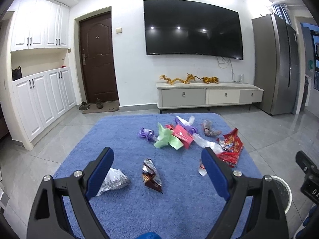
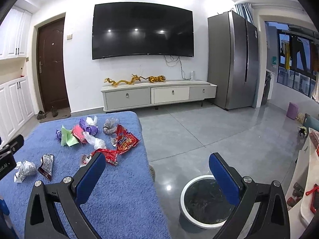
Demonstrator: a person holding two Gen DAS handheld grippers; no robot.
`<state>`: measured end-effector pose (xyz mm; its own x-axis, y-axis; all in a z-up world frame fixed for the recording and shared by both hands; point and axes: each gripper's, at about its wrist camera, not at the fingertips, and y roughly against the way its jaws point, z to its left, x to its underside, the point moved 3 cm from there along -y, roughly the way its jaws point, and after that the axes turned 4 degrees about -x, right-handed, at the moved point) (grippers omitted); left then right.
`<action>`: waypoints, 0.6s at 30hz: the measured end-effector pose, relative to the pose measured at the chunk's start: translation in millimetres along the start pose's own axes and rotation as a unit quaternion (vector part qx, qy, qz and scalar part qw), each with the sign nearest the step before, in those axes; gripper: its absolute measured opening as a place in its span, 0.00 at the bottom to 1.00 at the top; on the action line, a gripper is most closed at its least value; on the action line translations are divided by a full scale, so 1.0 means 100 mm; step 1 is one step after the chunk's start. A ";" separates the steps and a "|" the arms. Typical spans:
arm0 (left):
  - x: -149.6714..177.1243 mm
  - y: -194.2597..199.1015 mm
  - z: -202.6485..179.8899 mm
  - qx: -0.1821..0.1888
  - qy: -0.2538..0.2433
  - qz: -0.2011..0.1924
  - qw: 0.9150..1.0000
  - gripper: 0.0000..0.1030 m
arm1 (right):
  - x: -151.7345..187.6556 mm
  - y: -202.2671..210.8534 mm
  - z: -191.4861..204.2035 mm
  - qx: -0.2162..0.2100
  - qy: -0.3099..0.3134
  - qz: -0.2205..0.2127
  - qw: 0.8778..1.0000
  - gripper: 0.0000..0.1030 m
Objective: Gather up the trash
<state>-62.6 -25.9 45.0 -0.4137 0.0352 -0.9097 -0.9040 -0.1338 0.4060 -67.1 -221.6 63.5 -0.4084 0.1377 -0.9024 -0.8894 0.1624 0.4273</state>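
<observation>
Trash lies scattered on a blue plush-covered table [image 1: 139,209]. Nearest are a brown snack wrapper [image 1: 152,177], a silvery bag [image 1: 115,181] and a small clear bottle [image 1: 202,168]. Farther back lie green paper [image 1: 167,140], a red box [image 1: 182,134], purple wrappers [image 1: 146,133] and a red snack bag [image 1: 232,148]. My left gripper [image 1: 157,153] hovers open and empty above the brown wrapper. My right gripper [image 2: 157,158] is open and empty, spanning the table's right edge and a white-rimmed bin [image 2: 184,189] with a black liner on the floor.
The bin [image 1: 288,189] stands by the table's right side. Grey tiled floor [image 2: 199,129] stretches to a TV cabinet [image 2: 159,95] and a fridge [image 2: 233,59]. A light counter with red items [image 2: 311,189] is at the far right. White cupboards [image 1: 39,99] line the left wall.
</observation>
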 end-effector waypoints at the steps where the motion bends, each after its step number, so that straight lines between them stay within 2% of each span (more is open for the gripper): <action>1: -0.01 0.00 0.03 -0.002 0.003 -0.002 1.000 0.87 | -0.01 0.00 -0.01 0.003 0.000 -0.001 1.000 1.00; 12: -0.12 -0.02 0.16 -0.021 0.023 -0.029 0.999 0.87 | -0.12 0.04 -0.09 0.015 -0.001 -0.022 1.000 1.00; 18: -0.11 -0.12 0.19 -0.020 0.019 -0.018 0.999 0.87 | -0.11 0.01 -0.13 0.012 -0.009 -0.028 1.000 1.00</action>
<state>-49.1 -5.8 51.9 -0.3754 0.0041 -0.9269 -0.9131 -0.1732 0.3690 -66.3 -235.7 73.1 -0.3549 0.1446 -0.9236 -0.9051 0.1944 0.3782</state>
